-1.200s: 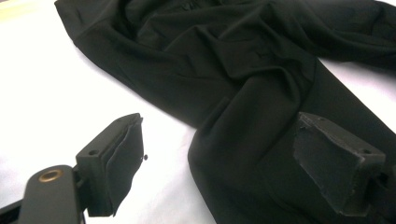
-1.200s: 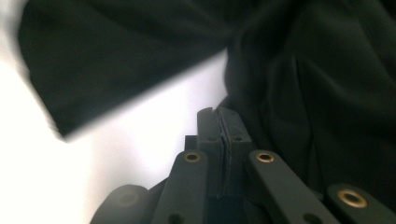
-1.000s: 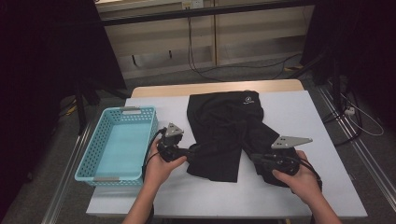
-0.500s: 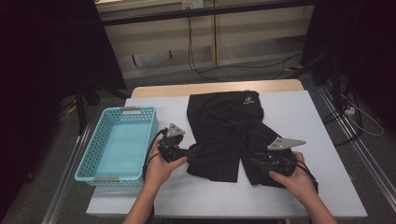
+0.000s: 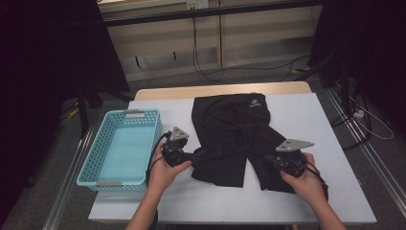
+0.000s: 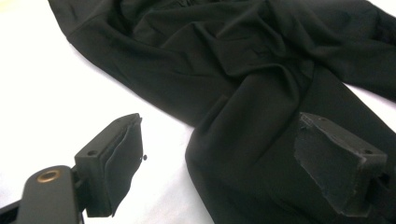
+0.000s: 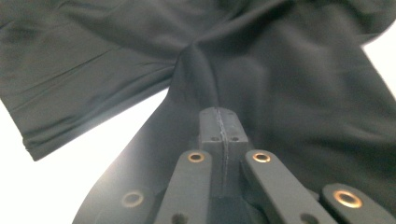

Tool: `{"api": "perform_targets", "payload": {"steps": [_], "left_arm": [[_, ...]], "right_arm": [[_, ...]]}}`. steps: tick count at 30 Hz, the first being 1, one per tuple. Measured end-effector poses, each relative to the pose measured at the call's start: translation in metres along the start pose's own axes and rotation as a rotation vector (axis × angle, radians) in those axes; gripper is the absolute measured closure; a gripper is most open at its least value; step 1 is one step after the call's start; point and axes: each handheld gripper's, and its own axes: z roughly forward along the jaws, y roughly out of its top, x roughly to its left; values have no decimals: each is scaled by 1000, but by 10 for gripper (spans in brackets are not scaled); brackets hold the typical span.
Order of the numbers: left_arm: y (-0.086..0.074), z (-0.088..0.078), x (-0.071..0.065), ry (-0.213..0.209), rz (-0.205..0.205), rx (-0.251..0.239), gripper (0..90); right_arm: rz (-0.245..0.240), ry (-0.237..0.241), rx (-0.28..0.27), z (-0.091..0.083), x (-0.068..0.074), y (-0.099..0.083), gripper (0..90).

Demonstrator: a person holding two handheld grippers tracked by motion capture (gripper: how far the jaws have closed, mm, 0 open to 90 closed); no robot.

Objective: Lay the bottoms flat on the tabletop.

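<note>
1. High view: black shorts lie flat on the white table, waistband at 12 o'clock with a small white logo, two legs reaching toward 6 o'clock. A turquoise basket stands at 9 o'clock of them, near but apart.
2. High view again: the left gripper sits at the outer edge of the left leg, at 8 o'clock of the shorts; the right gripper sits on the right leg, at 5 o'clock. Jaw gaps are too small to read here.
3. Left gripper view: its jaws stand wide apart, one pad over bare table, the other over the leg fabric, nothing pinched between them.
4. Right gripper view: its jaws have just been closing and now meet pad against pad. A ridge of fabric rises at their tip at 12 o'clock; whether cloth is caught in the seam I cannot tell.
</note>
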Motion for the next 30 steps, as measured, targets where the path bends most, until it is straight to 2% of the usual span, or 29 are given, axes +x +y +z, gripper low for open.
{"api": "perform_targets", "payload": {"steps": [1,3,5,7,8,12,15,16,18,21,22,23,24,25,27,30], "left_arm": [[0,0,1,-3,-3,-4,161],[0,-1,1,2,-2,-3,160],[1,0,-1,4,6,-1,158],[1,0,-2,-1,13,3,158],[2,1,-3,-6,11,4,158],[2,3,-4,-6,21,7,158],[1,4,-4,-6,10,8,153],[1,4,-4,-5,11,7,153],[1,4,-4,-5,17,12,152],[0,4,-4,1,12,4,152],[0,3,-4,2,13,5,152],[0,3,-4,0,13,8,152],[0,2,-4,0,15,11,152],[1,2,-4,4,23,8,152],[2,1,-5,4,23,3,152],[2,-1,-4,2,28,1,152]], "right_arm": [[13,-4,-9,-4,-4,-2,900],[1,-49,16,-8,-13,-8,900],[14,-52,32,-9,-20,-15,896],[18,-68,36,-8,-22,-18,808],[18,-88,33,-9,-22,-18,792],[0,-53,-30,-15,-10,-8,720],[-32,12,-50,-12,7,-1,709],[-45,41,-48,-8,13,0,709],[-77,72,-7,3,26,1,709],[-96,25,72,19,33,-1,716],[-91,-1,77,22,32,-1,723],[-77,1,66,23,32,-1,780],[-83,-6,69,24,33,-1,811],[-91,-15,75,24,34,0,878],[-100,3,77,25,34,2,887],[-93,43,52,20,39,6,888]]}}
